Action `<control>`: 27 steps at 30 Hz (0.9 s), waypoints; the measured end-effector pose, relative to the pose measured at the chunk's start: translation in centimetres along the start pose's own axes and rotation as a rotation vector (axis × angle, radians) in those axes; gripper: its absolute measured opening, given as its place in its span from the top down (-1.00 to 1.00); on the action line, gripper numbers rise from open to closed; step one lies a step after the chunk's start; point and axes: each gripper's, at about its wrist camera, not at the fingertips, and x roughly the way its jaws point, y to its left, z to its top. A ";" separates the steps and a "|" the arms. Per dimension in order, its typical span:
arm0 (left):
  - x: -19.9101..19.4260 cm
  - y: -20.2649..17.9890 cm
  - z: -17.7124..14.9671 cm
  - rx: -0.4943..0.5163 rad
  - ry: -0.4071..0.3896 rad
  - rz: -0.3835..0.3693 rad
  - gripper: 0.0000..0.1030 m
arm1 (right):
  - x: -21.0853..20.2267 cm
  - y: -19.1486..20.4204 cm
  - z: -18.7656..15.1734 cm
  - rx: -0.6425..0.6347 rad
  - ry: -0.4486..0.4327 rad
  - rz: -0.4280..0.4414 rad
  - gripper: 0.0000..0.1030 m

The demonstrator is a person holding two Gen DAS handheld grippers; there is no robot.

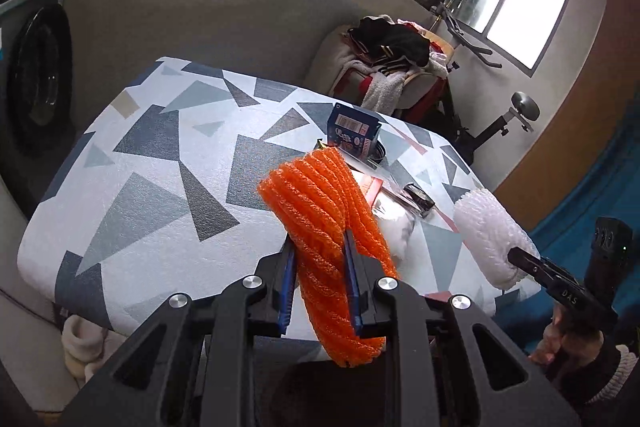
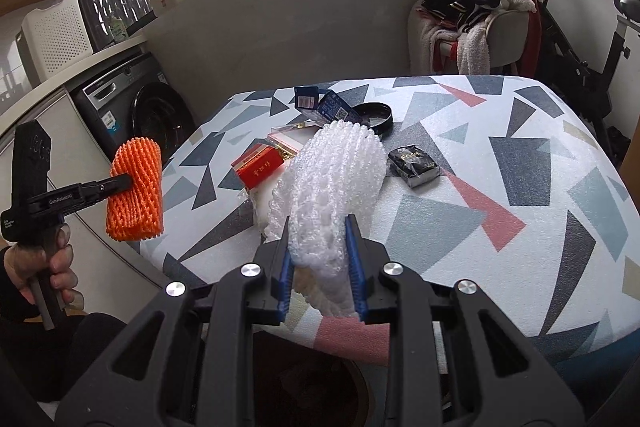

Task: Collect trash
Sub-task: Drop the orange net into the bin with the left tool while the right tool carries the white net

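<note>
Left gripper (image 1: 320,283) pinches the orange foam net (image 1: 324,219), which hides table (image 1: 132,155) litter toward 12 o'clock, while in the right wrist view the right gripper (image 2: 320,267) pinches the white foam net (image 2: 328,187), its lower end cut off between the jaws, above the table edge.

Legible: "GenRobot.AI" in white on arm of left gripper (image 2: 127,182); "DAS" on arm of right gripper (image 1: 516,258). Print on blue carton (image 1: 352,131) and red box (image 2: 259,163) too small to read.
</note>
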 end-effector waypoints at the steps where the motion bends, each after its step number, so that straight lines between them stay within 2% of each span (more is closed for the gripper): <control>1: -0.3 -0.6 -0.6 0.018 0.003 -0.005 0.59 | -0.1 0.3 -0.3 -0.003 0.004 0.006 0.48; 10: -1.4 -4.8 -6.0 0.178 0.072 -0.039 0.59 | -0.8 1.8 -2.7 -0.005 0.034 0.054 0.48; 15: -0.7 -5.8 -8.6 0.226 0.114 -0.047 0.58 | -1.0 2.0 -3.9 0.009 0.055 0.067 0.48; 18: -0.1 -6.1 -9.4 0.229 0.141 -0.064 0.51 | -0.9 2.0 -4.4 0.013 0.069 0.071 0.48; 19: 0.1 -6.2 -9.7 0.231 0.145 -0.070 0.37 | -0.9 2.0 -4.6 0.014 0.074 0.072 0.48; 20: 0.2 -6.3 -9.8 0.234 0.152 -0.075 -0.04 | -0.8 2.1 -4.7 0.015 0.078 0.073 0.48; 21: 0.2 -6.4 -9.8 0.230 0.154 -0.075 -0.26 | -0.8 2.1 -4.9 0.016 0.082 0.074 0.48; 22: 0.1 -6.3 -9.9 0.220 0.145 -0.081 -0.38 | -0.8 2.2 -5.0 0.016 0.086 0.075 0.48; 24: -0.3 -6.2 -9.8 0.201 0.126 -0.087 -0.43 | -0.6 2.3 -5.3 0.015 0.095 0.078 0.48; 27: -1.0 -6.0 -9.7 0.181 0.094 -0.041 -0.59 | -0.3 2.5 -5.8 0.015 0.116 0.084 0.48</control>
